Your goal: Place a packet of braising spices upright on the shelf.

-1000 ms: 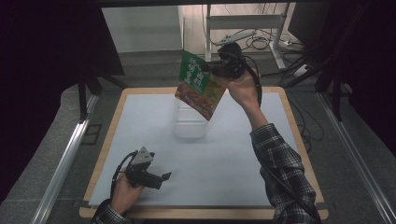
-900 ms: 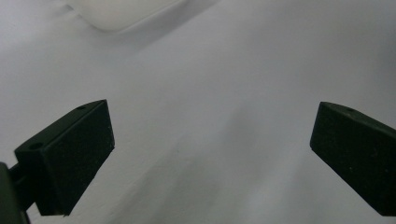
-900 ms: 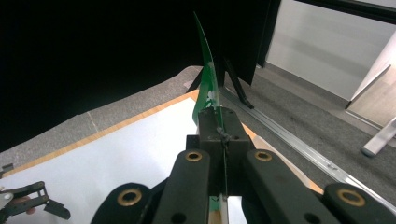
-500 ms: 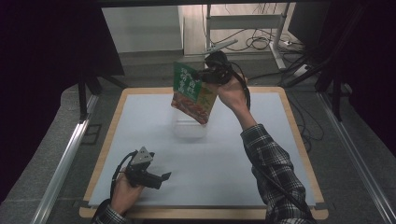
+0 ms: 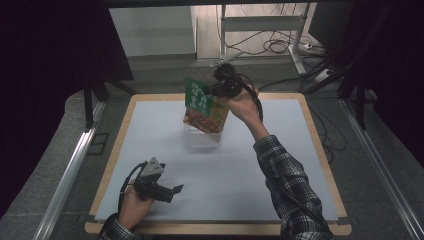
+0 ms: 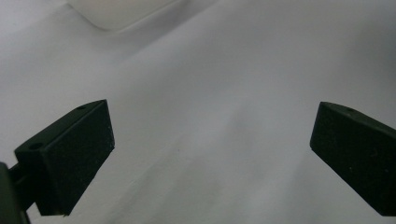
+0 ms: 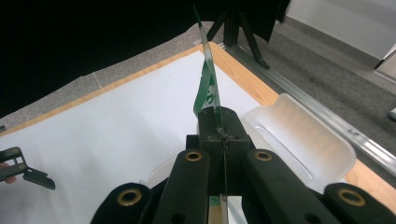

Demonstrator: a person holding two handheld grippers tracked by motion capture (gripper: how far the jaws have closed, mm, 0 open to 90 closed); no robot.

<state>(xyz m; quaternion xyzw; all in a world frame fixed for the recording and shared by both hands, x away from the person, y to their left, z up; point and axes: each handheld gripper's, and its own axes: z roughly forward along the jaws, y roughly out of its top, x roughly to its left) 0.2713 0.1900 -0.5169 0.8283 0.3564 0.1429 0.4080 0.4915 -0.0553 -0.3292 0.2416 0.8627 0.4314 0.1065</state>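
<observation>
Snack packet (image 5: 204, 106), green at the top and red-orange below, is hanging tilted in the air over the far half of the white table sheet (image 5: 280, 165). Right gripper (image 5: 216, 89) is pinching its upper edge, jaws closed tight on the thin film, as the right gripper view confirms (image 7: 219, 135). A clear plastic tray (image 7: 299, 140) is sitting on the sheet just below the packet. Left gripper (image 5: 167, 192) is resting low near the front edge, jaws spread wide (image 6: 210, 154) and gripping nothing.
</observation>
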